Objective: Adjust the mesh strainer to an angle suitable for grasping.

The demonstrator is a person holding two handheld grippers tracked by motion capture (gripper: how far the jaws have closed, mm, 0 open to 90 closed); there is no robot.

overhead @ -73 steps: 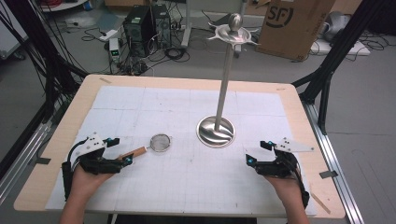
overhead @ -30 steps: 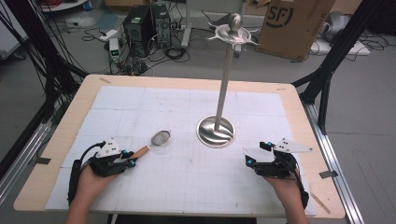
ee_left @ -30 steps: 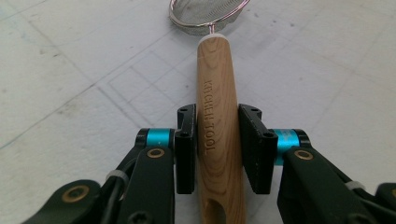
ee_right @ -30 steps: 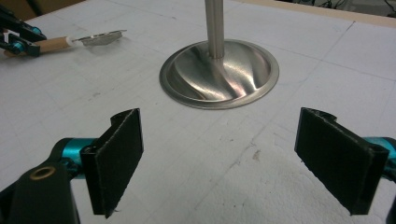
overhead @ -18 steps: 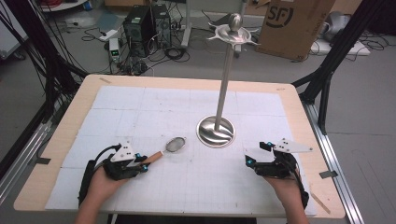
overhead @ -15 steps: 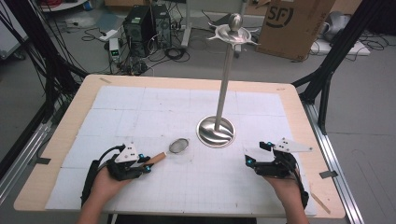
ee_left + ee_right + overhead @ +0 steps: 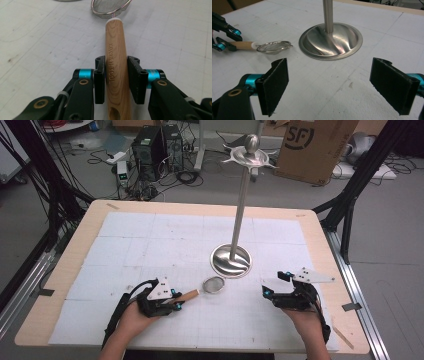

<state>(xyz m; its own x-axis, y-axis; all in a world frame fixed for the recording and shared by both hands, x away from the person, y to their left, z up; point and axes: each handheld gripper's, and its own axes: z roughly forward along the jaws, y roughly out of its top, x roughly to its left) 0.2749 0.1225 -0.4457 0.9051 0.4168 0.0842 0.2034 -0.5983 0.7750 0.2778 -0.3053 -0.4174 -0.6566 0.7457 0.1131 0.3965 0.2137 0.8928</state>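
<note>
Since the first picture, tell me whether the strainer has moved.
Yes. The strainer has moved rightward toward the stand's base, carried by the left gripper.

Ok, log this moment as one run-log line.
left claw: shut on strainer handle | strainer: beside stand base | right claw: open, empty

The left gripper view's top edge is cutting off the strainer [image 7: 110, 10]; the jaws are hiding part of its wooden handle's [image 7: 116, 62] sides
</note>
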